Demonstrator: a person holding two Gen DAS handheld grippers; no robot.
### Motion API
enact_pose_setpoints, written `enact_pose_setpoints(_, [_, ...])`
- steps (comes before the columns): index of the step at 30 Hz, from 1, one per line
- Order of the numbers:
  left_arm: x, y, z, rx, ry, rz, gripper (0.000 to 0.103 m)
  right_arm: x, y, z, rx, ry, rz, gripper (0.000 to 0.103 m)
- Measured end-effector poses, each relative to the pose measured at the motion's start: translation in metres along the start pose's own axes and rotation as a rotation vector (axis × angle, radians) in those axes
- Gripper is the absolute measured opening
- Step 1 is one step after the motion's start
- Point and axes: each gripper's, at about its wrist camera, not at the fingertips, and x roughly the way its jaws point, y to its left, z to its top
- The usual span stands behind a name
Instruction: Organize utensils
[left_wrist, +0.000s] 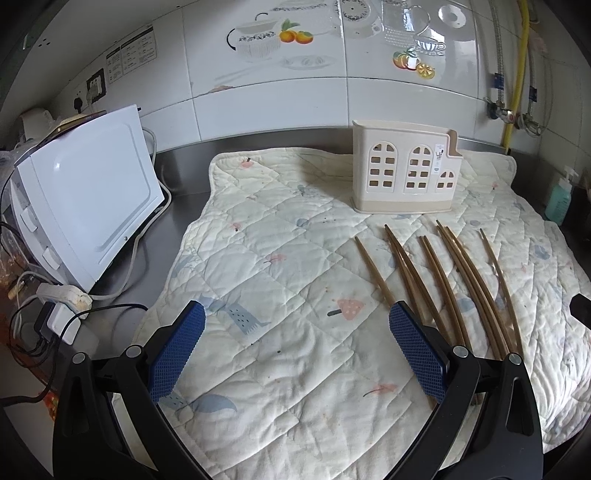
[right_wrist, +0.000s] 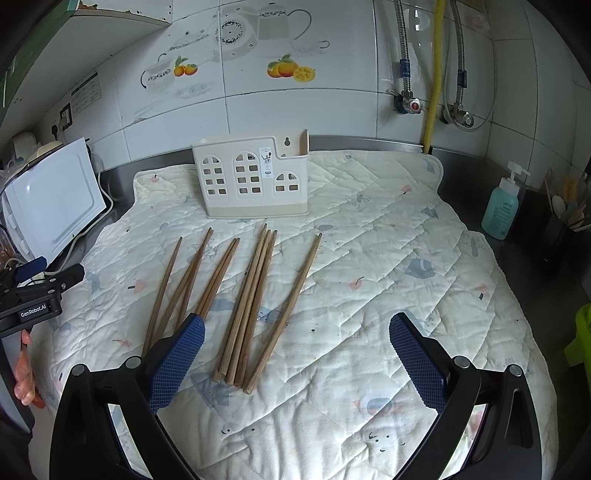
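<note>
Several brown wooden chopsticks (right_wrist: 251, 302) lie fanned out on a quilted cloth (right_wrist: 369, 258); they also show in the left wrist view (left_wrist: 458, 280). A cream utensil holder (right_wrist: 255, 177) with window cut-outs stands upright behind them; it also shows in the left wrist view (left_wrist: 406, 173). My left gripper (left_wrist: 295, 343) is open and empty above the cloth, left of the chopsticks. My right gripper (right_wrist: 295, 354) is open and empty, its left finger over the near ends of the chopsticks. The left gripper also shows at the left edge of the right wrist view (right_wrist: 40, 284).
A white appliance (left_wrist: 85, 199) with cables and a power strip (left_wrist: 62, 295) stands left of the cloth. A blue soap bottle (right_wrist: 502, 206) and a dark utensil pot (right_wrist: 565, 221) stand at the right. Pipes (right_wrist: 436, 74) run down the tiled wall behind.
</note>
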Motion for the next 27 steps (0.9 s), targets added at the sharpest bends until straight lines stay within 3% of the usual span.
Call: enact_pose_setpoints(27, [0.001, 0.0063, -0.0021, -0.038, 0.005, -0.012, 0.098, 0.0008, 0.0009, -0.0039, 0.004, 0.003, -0.002, 0.097])
